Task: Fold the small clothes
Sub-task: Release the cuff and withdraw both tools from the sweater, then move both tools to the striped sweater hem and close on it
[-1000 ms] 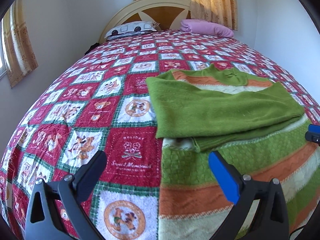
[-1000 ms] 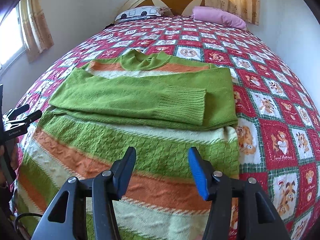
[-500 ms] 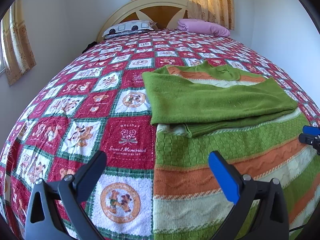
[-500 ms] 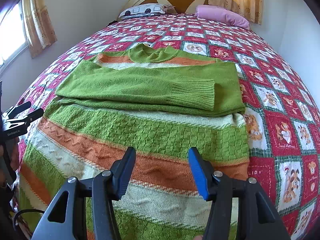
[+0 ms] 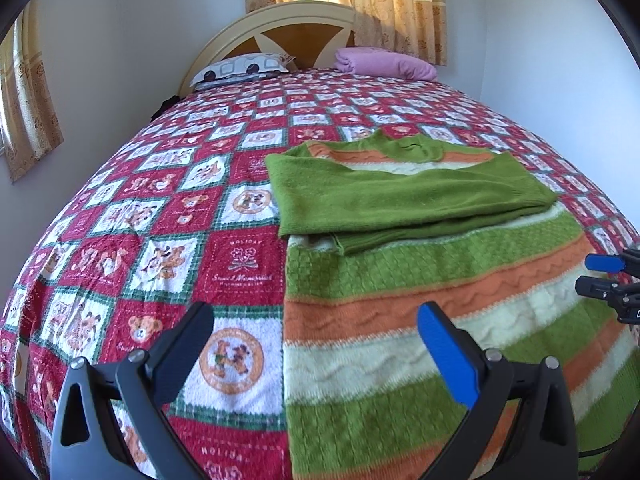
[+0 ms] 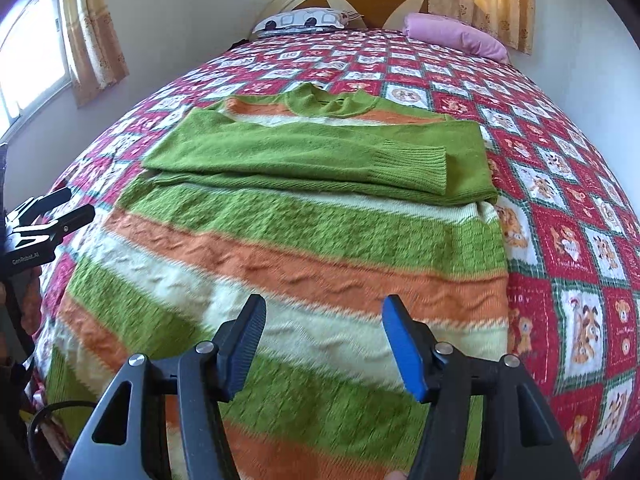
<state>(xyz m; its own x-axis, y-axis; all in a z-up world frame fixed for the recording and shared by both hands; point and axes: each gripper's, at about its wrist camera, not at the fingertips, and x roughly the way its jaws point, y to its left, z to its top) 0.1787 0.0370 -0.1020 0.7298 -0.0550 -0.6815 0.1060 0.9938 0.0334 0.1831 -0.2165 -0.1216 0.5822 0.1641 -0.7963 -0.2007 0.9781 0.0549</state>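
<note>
A striped green, orange and cream knitted sweater [image 5: 420, 320] lies flat on the bed, collar toward the headboard; it also shows in the right wrist view [image 6: 304, 248]. Both green sleeves [image 6: 320, 156] are folded across its chest. My left gripper [image 5: 316, 344] is open and empty, held above the sweater's lower left edge. My right gripper [image 6: 322, 340] is open and empty above the sweater's lower part. Each gripper shows at the side of the other's view: the right one [image 5: 600, 276] and the left one [image 6: 48, 220].
The bed has a red patchwork cover [image 5: 160, 220] with cartoon squares. A patterned pillow [image 5: 240, 68] and a pink pillow [image 5: 384, 64] lie by the headboard [image 5: 300, 28]. White walls and curtains surround the bed. A cable [image 6: 44, 412] hangs at the bed's near left corner.
Both grippers have pulled back toward the foot of the bed and risen, so more of the sweater's striped lower part shows. Both stay open and empty.
</note>
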